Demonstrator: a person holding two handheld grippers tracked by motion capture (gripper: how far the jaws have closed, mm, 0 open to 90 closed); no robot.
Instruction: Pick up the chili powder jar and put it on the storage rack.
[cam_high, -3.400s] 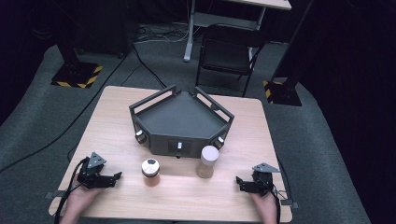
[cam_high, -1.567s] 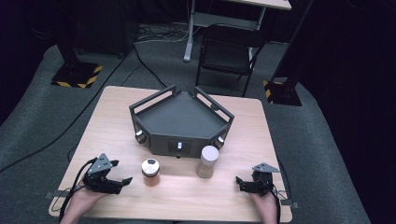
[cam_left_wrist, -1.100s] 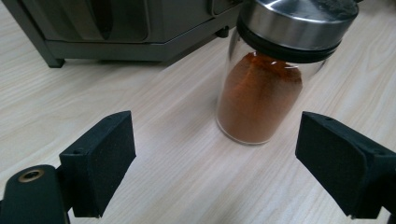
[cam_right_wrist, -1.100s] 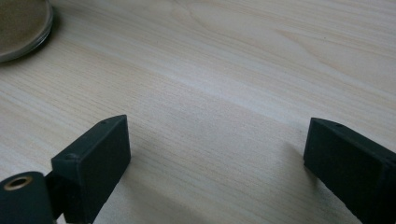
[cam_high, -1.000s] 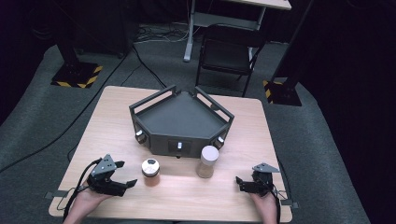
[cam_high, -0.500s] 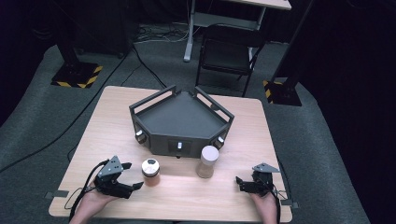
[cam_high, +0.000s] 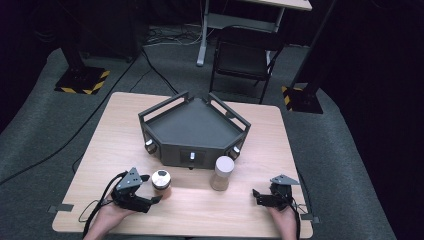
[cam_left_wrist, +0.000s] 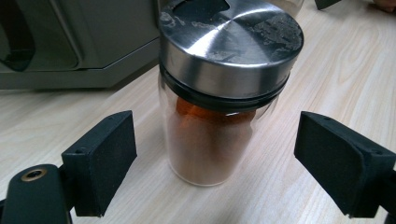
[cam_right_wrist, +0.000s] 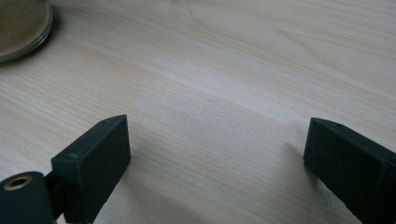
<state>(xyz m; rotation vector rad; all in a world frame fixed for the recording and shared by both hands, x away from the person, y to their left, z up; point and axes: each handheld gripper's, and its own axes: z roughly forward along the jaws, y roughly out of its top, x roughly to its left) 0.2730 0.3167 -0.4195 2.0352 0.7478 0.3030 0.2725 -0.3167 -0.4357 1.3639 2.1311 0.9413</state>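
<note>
While the left gripper lies low over the near left part of the wooden table, its jaws stand wide, one on each side of a glass spice jar with a steel lid. The jaws have just been closing a little, yet the left gripper view shows bare table between each black pad and the glass: the jar stands between them, touching neither, a bit nearer the pad on that view's left. The jar is upright on the tabletop and holds orange-red powder up to just under its lid. From the high view it sits just in front of the dark grey tray, a walled, angular box with knobs on its front face, and left of a second, taller jar with a pale lid and light brown contents. The two jars are apart from each other.

The right gripper rests in the person's hand at the near right of the table, well apart from both jars. Its jaws are also spread wide, with nothing but wood grain between them in the right gripper view; the round base of the taller jar shows at that view's upper left corner.
</note>
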